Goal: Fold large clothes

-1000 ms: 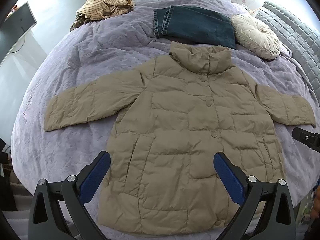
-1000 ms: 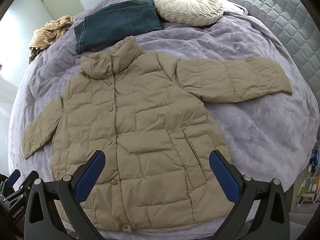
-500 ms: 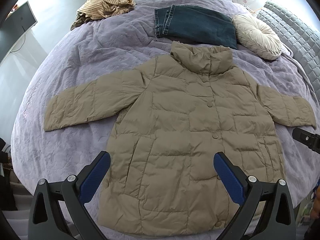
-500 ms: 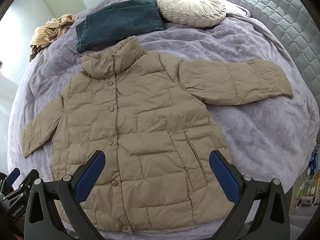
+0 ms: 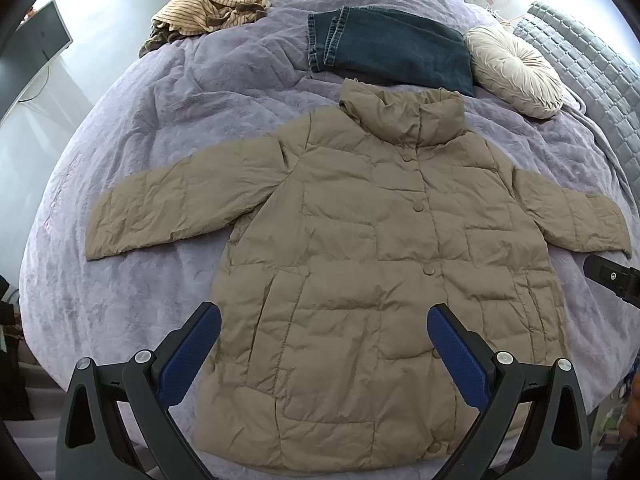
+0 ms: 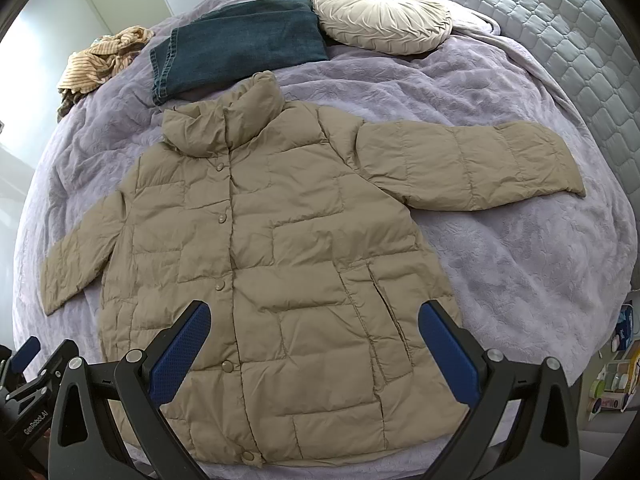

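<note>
Matt quilted jacket (image 5: 360, 264) on plush blanket (image 5: 168, 120).

Lavender blanket (image 5: 168, 128) covers the whole bed, rumpled and plush. Up top, folded dark jeans (image 5: 384, 54) lie flat, and a round cream pleated cushion (image 5: 516, 72) sits just beside them on the right. Far corner, a striped tan garment (image 5: 208, 12) lies crumpled. Grey quilted headboard (image 6: 560, 28) runs along the right edge
</note>
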The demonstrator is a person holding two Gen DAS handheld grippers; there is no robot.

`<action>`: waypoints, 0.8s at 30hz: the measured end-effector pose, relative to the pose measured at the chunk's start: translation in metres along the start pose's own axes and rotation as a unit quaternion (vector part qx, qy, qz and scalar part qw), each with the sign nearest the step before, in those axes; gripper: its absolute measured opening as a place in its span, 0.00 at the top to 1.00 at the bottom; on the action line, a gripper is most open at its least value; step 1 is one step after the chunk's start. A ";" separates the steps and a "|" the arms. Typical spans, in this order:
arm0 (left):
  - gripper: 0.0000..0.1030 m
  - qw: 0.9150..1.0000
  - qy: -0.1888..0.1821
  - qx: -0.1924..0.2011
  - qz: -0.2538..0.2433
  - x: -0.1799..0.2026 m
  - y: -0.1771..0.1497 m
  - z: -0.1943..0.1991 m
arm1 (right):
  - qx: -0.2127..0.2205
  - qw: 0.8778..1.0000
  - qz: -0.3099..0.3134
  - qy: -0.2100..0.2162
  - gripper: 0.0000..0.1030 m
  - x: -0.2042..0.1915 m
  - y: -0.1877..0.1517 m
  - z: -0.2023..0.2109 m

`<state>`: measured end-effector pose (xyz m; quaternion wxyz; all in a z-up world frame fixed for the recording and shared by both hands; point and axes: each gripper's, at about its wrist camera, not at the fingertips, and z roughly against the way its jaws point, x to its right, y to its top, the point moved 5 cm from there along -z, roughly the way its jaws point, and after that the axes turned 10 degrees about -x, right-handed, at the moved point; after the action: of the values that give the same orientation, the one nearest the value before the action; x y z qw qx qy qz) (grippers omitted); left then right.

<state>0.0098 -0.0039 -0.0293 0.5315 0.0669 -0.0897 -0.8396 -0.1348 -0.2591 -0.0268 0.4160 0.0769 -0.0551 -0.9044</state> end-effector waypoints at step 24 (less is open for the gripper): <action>0.00 1.000 0.000 0.000 0.000 0.000 0.001 0.000 | 0.000 1.000 -0.002 0.000 0.00 0.000 -0.001 0.000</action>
<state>0.0103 -0.0043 -0.0294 0.5317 0.0668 -0.0897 -0.8395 -0.1359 -0.2585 -0.0272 0.4140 0.0775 -0.0553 -0.9053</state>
